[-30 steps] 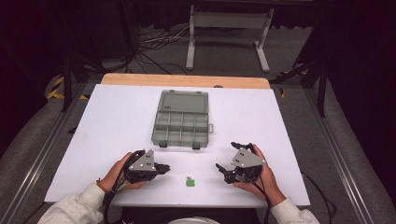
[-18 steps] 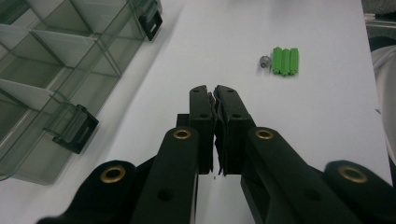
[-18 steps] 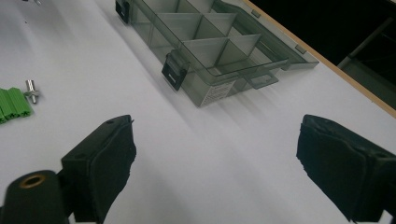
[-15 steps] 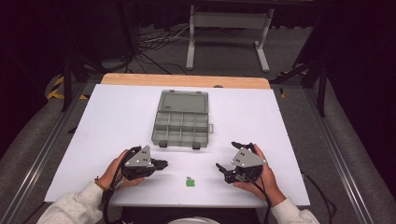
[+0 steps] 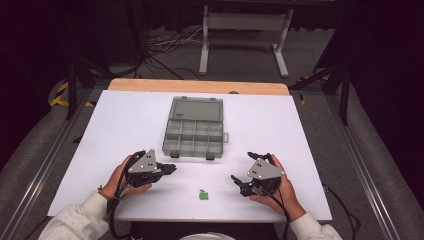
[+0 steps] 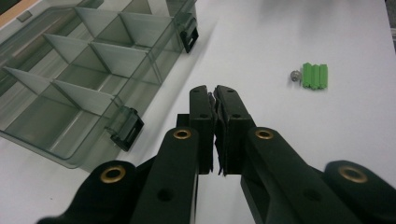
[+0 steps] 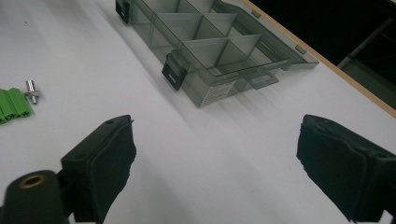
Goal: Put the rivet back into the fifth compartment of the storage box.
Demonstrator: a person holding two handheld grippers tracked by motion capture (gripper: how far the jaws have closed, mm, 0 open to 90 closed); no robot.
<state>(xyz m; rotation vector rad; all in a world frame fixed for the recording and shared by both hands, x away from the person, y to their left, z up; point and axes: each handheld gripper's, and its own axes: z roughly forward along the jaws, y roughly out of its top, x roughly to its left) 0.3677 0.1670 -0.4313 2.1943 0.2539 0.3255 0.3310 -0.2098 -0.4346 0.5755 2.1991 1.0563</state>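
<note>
While the left gripper (image 5: 170, 168) rests at lower left with jaws closed on nothing, the right gripper (image 5: 246, 169), lower right, stands wide open; a small green ribbed plastic block (image 5: 203, 195) lies between them, below the clear grey plastic compartment box (image 5: 195, 127).

Bare white table (image 5: 300, 130) is being left open wide on both sides of the open clear box (image 5: 194, 129). Between the two grippers, the way is being blocked just by a small green block (image 5: 203, 195) and a tiny screw (image 6: 294, 76) beside it.
</note>
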